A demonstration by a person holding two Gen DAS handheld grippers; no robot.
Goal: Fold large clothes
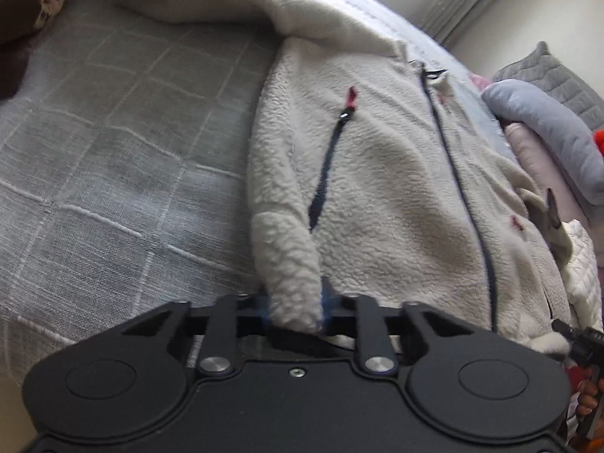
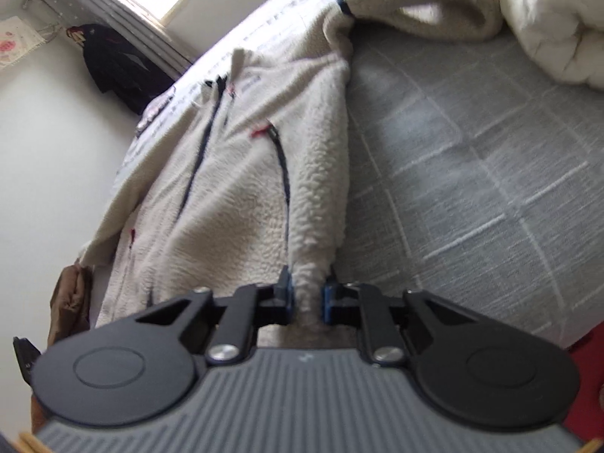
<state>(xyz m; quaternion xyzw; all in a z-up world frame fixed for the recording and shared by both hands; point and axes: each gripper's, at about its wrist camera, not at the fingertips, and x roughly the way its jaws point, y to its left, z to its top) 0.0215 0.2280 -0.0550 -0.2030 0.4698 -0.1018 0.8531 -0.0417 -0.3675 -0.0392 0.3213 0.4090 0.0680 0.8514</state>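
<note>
A cream fleece jacket (image 1: 385, 173) with a dark front zip and red-tabbed pocket zips lies spread front-up on a grey checked bedspread (image 1: 113, 143). My left gripper (image 1: 294, 307) is shut on a pinched fold of the jacket's hem at its left bottom corner. In the right wrist view the same jacket (image 2: 234, 173) stretches away from me. My right gripper (image 2: 307, 296) is shut on the hem at the jacket's right bottom corner, with fleece between the blue pads. One sleeve (image 2: 407, 3) lies bent at the far end of the bed.
A brown garment (image 1: 41, 3) lies at the far left of the bed. Folded grey and pink bedding (image 1: 547, 132) is piled at the right. A white duvet (image 2: 558, 19) sits at the far right. A dark garment (image 2: 113, 68) hangs by the radiator and wall.
</note>
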